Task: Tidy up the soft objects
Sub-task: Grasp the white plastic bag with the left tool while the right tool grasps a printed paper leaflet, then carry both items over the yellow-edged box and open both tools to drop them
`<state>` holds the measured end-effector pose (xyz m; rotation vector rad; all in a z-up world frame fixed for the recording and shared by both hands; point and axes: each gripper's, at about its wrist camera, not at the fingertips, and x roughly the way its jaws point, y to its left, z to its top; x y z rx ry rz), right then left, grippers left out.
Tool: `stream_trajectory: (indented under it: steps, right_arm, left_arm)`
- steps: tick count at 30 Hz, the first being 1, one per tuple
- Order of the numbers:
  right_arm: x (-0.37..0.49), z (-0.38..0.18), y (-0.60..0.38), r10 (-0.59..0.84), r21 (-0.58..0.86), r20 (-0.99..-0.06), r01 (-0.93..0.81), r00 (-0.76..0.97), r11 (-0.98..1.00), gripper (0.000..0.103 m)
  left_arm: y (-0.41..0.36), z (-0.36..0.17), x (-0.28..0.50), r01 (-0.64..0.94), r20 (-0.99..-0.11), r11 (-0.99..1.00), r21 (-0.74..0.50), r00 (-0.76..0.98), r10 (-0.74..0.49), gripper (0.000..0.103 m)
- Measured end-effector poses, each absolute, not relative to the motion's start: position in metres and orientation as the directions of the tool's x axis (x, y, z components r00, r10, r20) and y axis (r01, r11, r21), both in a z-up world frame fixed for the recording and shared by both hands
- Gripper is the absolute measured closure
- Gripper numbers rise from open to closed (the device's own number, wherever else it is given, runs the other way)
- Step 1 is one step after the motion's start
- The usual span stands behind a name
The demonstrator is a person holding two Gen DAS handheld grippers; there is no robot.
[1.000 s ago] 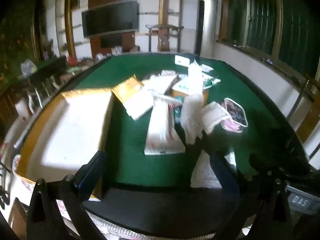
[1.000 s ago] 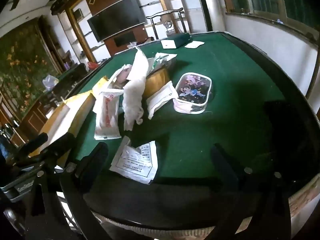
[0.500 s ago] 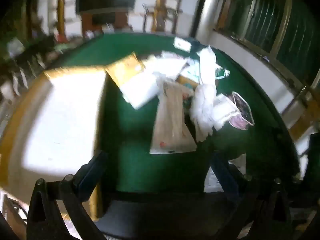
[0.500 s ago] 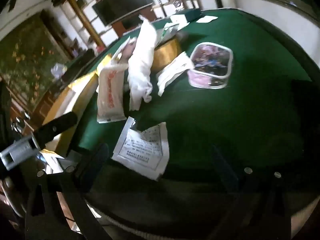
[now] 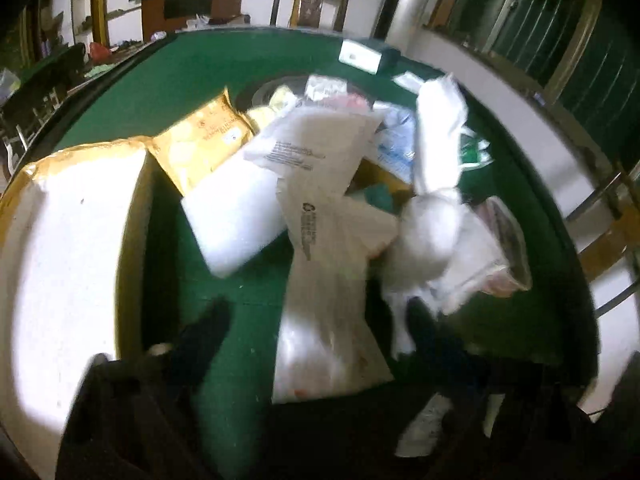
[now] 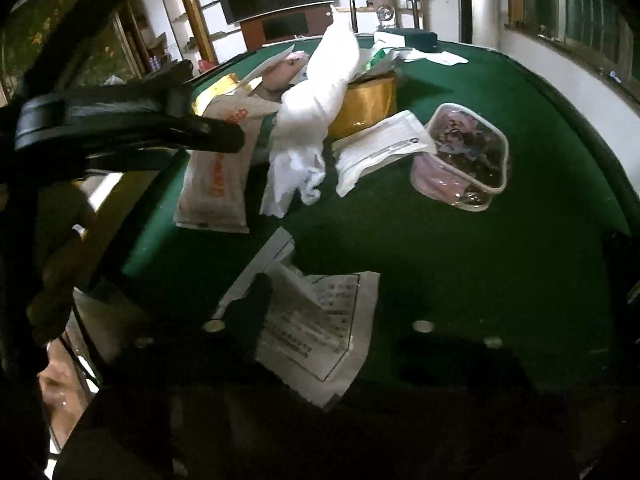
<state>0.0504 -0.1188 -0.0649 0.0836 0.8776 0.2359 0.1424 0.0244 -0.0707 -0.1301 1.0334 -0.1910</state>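
Soft packets lie heaped on the green table [image 5: 192,64]. A long white packet with red print [image 5: 328,312] [image 6: 216,168] lies nearest my left gripper [image 5: 316,320], which is open, fingers either side of its near end. A white crumpled cloth bag [image 5: 432,216] [image 6: 316,96] leans on a yellow box [image 6: 368,100]. A white printed sachet [image 6: 320,328] lies flat between the open fingers of my right gripper [image 6: 340,320]. A clear pink pouch [image 6: 464,156] and a white zip pouch [image 6: 380,148] lie to the right. The left gripper also shows in the right wrist view [image 6: 192,128].
A large white padded envelope with a gold edge [image 5: 68,272] fills the table's left side. A gold packet [image 5: 200,140] and a white foam mailer [image 5: 240,216] lie behind it. A dark box [image 6: 408,38] sits at the far edge. Chairs and a television stand beyond.
Both grippers have moved forward and down over the table. The left one now straddles the long white packet; the right one has closed in on the printed sachet.
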Motion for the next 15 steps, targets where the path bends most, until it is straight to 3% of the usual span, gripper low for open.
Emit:
stream_trajectory:
  steps: [1,4,15]
  right_arm:
    - [0.049,-0.066,-0.12,0.263,0.193,-0.746,-0.179,0.612,0.965,0.076]
    - [0.045,-0.065,-0.126,0.31,0.241,-0.733,-0.195,0.605,0.951,0.082]
    - [0.044,-0.037,-0.14,0.417,0.385,-0.642,-0.2,0.643,0.901,0.083]
  left_arm:
    - [0.027,-0.074,0.143,0.09,-0.846,0.973,-0.211,0.481,-0.228,0.064]
    - [0.037,-0.078,0.138,0.08,-0.841,0.952,-0.296,0.451,-0.299,0.071]
    - [0.085,-0.022,0.077,0.086,-0.744,0.904,-0.42,0.538,-0.396,0.072]
